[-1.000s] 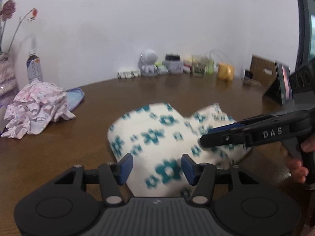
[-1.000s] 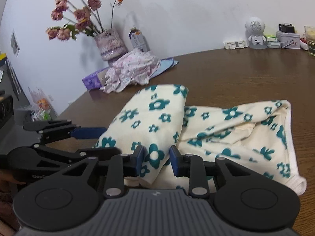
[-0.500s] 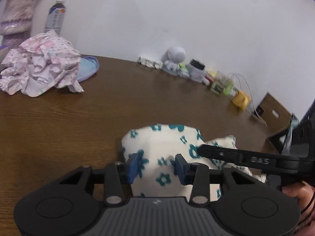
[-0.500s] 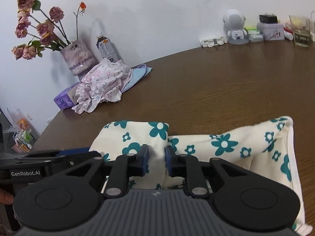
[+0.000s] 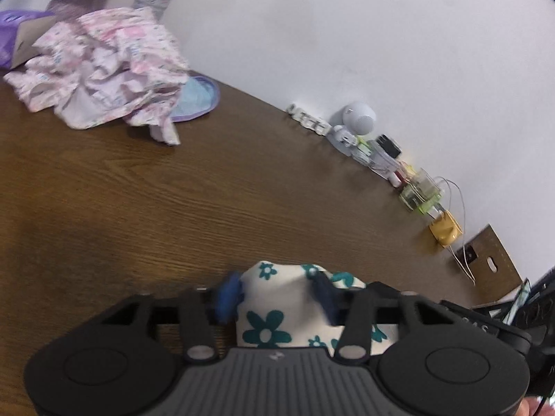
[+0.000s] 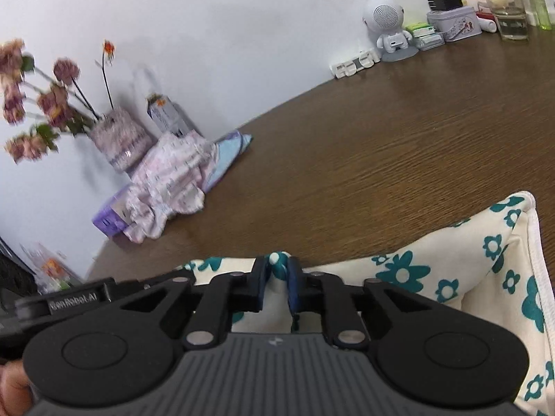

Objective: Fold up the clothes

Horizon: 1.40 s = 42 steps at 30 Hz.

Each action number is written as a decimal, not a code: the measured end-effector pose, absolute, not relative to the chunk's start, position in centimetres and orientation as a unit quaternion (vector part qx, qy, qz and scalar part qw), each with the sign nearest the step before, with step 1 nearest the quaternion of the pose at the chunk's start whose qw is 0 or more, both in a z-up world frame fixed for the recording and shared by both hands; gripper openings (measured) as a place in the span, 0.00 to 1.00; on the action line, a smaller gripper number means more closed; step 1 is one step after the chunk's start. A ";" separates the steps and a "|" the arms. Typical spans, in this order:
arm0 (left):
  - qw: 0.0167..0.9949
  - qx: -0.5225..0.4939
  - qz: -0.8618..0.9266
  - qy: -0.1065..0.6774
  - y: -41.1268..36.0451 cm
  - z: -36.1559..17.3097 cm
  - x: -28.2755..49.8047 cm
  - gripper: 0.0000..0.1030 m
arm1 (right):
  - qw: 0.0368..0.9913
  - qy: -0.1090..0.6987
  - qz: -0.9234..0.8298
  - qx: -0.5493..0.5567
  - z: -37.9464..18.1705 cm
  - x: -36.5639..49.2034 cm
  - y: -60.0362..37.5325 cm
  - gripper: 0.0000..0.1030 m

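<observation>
A cream cloth with teal flowers (image 5: pixel 267 326) lies bunched on the brown table (image 5: pixel 138 208). A thick fold of it fills the gap between the blue pads of my left gripper (image 5: pixel 275 294), which is shut on it. In the right wrist view the same cloth (image 6: pixel 416 277) spreads to the right, its white-hemmed edge raised. My right gripper (image 6: pixel 277 284) is shut on a narrow pinch of that cloth. The two grippers sit side by side: the right one's black body (image 5: pixel 478 326) shows at the left view's right edge, the left one's body (image 6: pixel 69 303) at the right view's left edge.
A crumpled pink garment (image 5: pixel 104 79) lies on a light blue cloth (image 5: pixel 197 97) at the table's far left, beside a flower vase (image 6: pixel 118 138). A white robot figurine (image 6: pixel 388 24), tins, a glass and small items line the wall. A cardboard piece (image 5: pixel 485 260) stands far right.
Both grippers have closed in on the floral cloth and tilted up and forward, so less cloth and more table shows. The right jaws narrowed onto a pinch; the left ones narrowed on a thick fold.
</observation>
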<state>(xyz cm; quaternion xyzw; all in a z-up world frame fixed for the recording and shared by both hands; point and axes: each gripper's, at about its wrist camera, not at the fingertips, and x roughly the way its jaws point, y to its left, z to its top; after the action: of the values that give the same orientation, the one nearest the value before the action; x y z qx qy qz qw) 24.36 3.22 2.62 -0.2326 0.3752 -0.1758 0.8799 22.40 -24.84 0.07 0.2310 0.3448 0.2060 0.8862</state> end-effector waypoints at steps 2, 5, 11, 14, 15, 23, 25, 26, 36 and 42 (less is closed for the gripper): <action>0.886 -0.225 -0.185 0.360 3.7 3.0 23.2 0.58 | 0.886 0.345 0.201 0.235 0.1 22.4 -25.0 0.24; 0.905 -0.168 -0.216 0.327 4.5 4.3 20.1 0.59 | 0.898 0.324 0.217 0.202 1.4 19.8 -25.3 0.28; 0.922 0.039 -0.266 0.279 3.1 5.0 11.8 0.64 | 0.915 0.282 0.283 0.064 3.7 11.4 -25.5 0.47; 0.921 0.097 -0.253 0.280 1.2 3.9 9.8 0.63 | 0.910 0.293 0.292 0.016 3.3 9.1 -24.7 0.47; 0.920 0.103 -0.251 0.282 0.8 3.6 9.5 0.63 | 0.911 0.298 0.286 0.012 3.0 9.0 -24.4 0.47; 0.935 0.088 -0.207 0.275 0.4 2.6 9.1 0.47 | 0.913 0.324 0.244 0.051 1.2 9.1 -23.3 0.47; 0.937 0.091 -0.201 0.270 0.4 2.7 8.9 0.47 | 0.915 0.318 0.244 0.053 1.3 8.6 -23.6 0.47; 0.937 0.097 -0.200 0.270 0.3 2.6 8.8 0.46 | 0.916 0.315 0.244 0.054 1.4 8.4 -23.7 0.47; 0.945 0.120 -0.168 0.253 -1.5 1.9 8.1 0.27 | 0.927 0.298 0.227 0.024 1.5 8.2 -22.8 0.37; 0.953 0.102 -0.157 0.238 -1.5 1.8 7.6 0.14 | 0.931 0.295 0.214 0.013 1.3 8.0 -22.5 0.29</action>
<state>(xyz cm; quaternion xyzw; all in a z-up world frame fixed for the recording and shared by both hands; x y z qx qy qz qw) 7.62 -1.54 1.76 0.1015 0.2381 -0.1574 0.9530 7.95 -22.52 1.31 0.0130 0.2953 0.2136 0.9311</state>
